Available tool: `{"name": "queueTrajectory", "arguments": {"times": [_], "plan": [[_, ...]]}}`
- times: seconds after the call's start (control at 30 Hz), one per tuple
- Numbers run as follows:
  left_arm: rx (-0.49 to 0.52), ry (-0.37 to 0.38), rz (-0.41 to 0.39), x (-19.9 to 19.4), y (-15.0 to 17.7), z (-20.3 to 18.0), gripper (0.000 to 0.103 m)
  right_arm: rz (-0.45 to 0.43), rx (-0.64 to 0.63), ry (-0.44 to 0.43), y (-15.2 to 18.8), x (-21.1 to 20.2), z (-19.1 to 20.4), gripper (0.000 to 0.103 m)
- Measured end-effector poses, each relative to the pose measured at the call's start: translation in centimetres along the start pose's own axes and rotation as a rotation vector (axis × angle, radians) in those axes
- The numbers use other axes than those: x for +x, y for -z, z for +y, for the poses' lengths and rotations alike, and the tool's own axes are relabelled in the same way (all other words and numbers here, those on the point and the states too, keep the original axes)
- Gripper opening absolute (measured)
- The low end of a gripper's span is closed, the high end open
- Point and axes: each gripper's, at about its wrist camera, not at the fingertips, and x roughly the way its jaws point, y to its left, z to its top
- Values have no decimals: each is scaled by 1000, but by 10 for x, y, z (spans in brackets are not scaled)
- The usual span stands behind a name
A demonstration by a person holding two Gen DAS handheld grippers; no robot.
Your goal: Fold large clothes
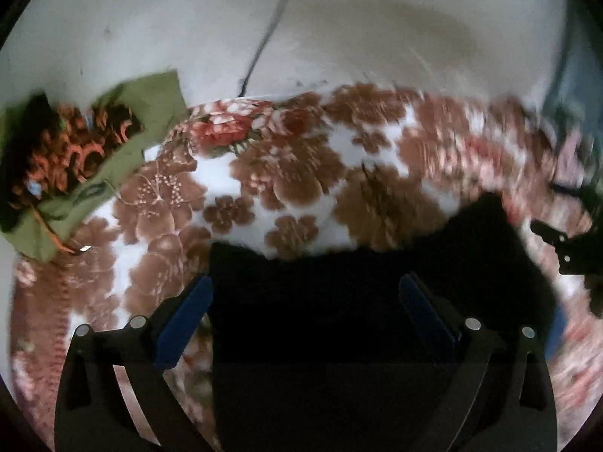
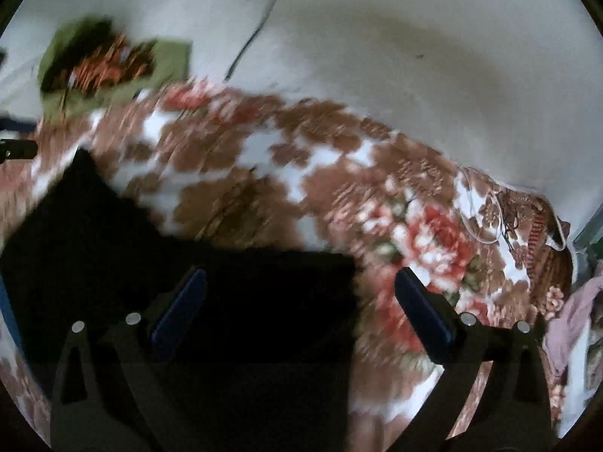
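- Black garment [image 1: 339, 301] lies flat on the floral blanket [image 1: 294, 173], directly below both of my grippers. In the left wrist view its far edge looks fairly straight on the left and rises to a peak on the right; in the right wrist view a straight right edge is visible.
- Left gripper [image 1: 305, 309]: jaws spread wide, blue pads apart, nothing between them but air above the dark cloth. No grip.
- Right gripper [image 2: 299, 301]: the same, jaws fully apart and empty. The garment sits under its left finger; the blanket shows under its right finger.
- Both views are motion-blurred, so fine creases in the black fabric cannot be made out.
- Judgement: a fold appears laid and let go; I am between folds, neither hand holding cloth.
- Green-bordered patterned cloth [image 1: 86, 158] sits at the far left edge of the blanket, well apart from the black piece. Pinkish clothes [image 2: 573, 324] lie off the blanket's right side.
- Next move, as I judge it: choose the two corners of one edge, bring the open jaws down over them, close, then carry that edge across evenly.
- Risk: the uneven peak may skew the next fold.
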Motion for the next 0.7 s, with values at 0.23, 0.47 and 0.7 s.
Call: {"name": "queueTrajectory", "arguments": {"times": [0.23,0.47,0.7], "plan": [[90,37,190,63,71,-56,98,173,82,69,55,51,26,98],[70,7,246,90,92,-14,99,184,40,100,83,68,3,98],[115,-124,262,77,105,38,99,168,-2,109,94,57,-20,98]]}}
